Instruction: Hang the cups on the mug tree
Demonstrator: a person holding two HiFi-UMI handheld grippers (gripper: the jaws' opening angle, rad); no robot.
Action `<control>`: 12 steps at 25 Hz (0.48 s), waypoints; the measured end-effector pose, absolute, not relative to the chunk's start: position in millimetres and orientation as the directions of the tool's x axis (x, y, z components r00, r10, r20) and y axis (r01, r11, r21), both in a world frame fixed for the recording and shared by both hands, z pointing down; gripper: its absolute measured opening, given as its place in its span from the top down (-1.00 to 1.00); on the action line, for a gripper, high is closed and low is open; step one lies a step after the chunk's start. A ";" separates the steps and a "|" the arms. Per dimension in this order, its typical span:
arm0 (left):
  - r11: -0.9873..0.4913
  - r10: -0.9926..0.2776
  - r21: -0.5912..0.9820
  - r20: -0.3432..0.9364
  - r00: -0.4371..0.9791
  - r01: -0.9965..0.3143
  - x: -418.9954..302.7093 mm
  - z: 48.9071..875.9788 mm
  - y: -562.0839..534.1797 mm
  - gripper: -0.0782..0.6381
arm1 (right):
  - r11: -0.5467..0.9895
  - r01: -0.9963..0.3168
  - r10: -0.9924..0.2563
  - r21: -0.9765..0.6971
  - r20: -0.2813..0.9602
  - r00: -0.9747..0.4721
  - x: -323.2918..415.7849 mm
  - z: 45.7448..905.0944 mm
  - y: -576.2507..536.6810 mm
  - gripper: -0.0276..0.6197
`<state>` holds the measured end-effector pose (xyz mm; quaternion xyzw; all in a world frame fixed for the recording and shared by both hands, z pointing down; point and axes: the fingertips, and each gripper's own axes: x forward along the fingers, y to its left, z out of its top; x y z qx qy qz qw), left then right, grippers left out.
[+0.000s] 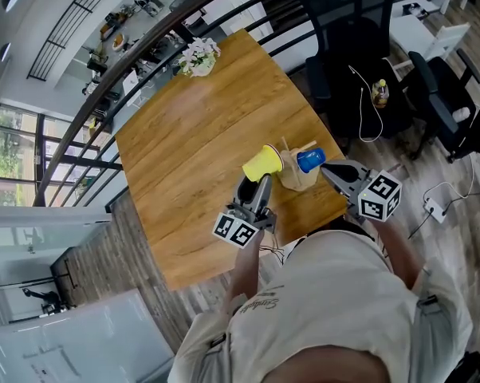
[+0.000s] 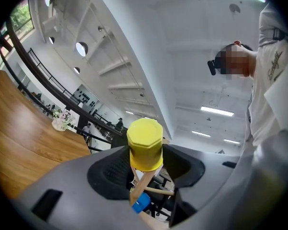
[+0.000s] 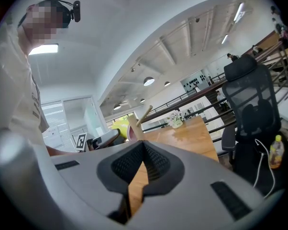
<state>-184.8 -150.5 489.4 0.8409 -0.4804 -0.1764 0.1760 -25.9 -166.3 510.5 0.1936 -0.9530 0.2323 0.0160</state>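
A yellow cup (image 1: 262, 163) hangs on a left peg of the wooden mug tree (image 1: 294, 179) near the table's front edge. A blue cup (image 1: 310, 159) hangs on its right side. My left gripper (image 1: 257, 184) is just below the yellow cup and open. In the left gripper view the yellow cup (image 2: 145, 145) shows between the wide jaws, whose pads do not press it; the blue cup (image 2: 140, 202) shows lower down. My right gripper (image 1: 324, 169) is right of the tree, shut and empty. In the right gripper view its jaws (image 3: 143, 150) meet, with the tree's pegs (image 3: 144, 115) beyond.
A vase of white flowers (image 1: 196, 57) stands at the far end of the wooden table (image 1: 192, 142). A black office chair (image 1: 344, 46) with a bottle (image 1: 379, 94) stands right of the table. A railing runs along the far side.
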 end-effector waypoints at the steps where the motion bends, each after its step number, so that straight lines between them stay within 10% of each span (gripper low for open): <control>1: -0.474 -0.871 0.466 -0.123 0.475 -0.747 -185.0 490.7 -149.5 0.20 | 0.817 -0.376 -0.361 -0.438 0.121 -0.925 -25.9 510.9 -165.6 0.93; 12: -0.457 -0.876 0.490 -0.105 0.470 -0.743 -190.8 506.7 -133.3 0.30 | 0.815 -0.379 -0.359 -0.438 0.133 -0.924 -28.8 513.2 -163.3 0.93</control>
